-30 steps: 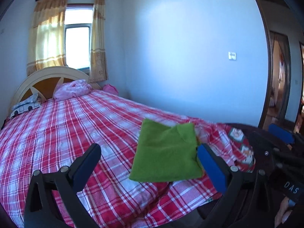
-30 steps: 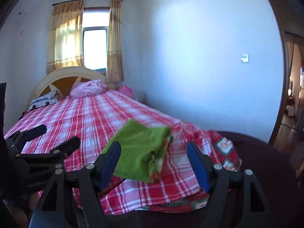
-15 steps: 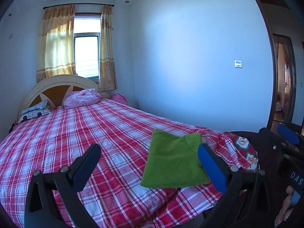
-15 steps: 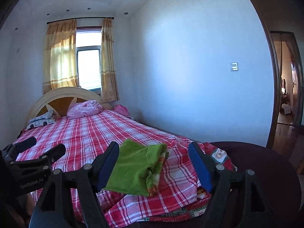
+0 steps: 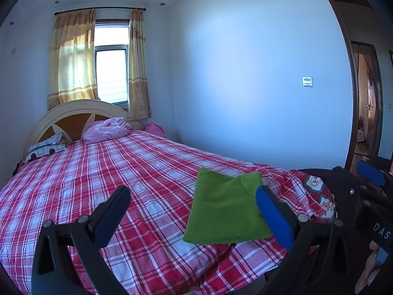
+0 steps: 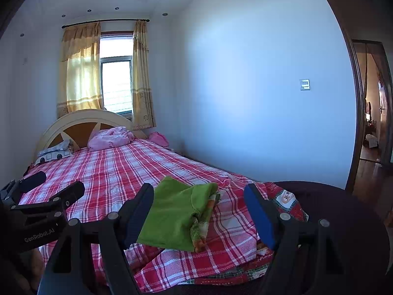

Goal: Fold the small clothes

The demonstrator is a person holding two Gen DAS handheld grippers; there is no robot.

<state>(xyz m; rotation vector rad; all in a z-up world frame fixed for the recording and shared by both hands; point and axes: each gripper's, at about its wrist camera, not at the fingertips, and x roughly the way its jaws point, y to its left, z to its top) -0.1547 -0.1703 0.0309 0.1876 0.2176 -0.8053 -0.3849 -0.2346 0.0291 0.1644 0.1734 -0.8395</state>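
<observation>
— Black fingers tipped with blue pads: how are they set?
— Both the left gripper (image 5: 194,211) and the right gripper (image 6: 199,211) are held spread wide, with nothing pinched.
— Where is the folded green garment (image 5: 227,211) found?
— It is laid flat on the red plaid bedspread (image 5: 110,172), just beyond the grippers, untouched. At eleven o'clock, far off, a pink pillow (image 5: 106,130) is seen.
</observation>
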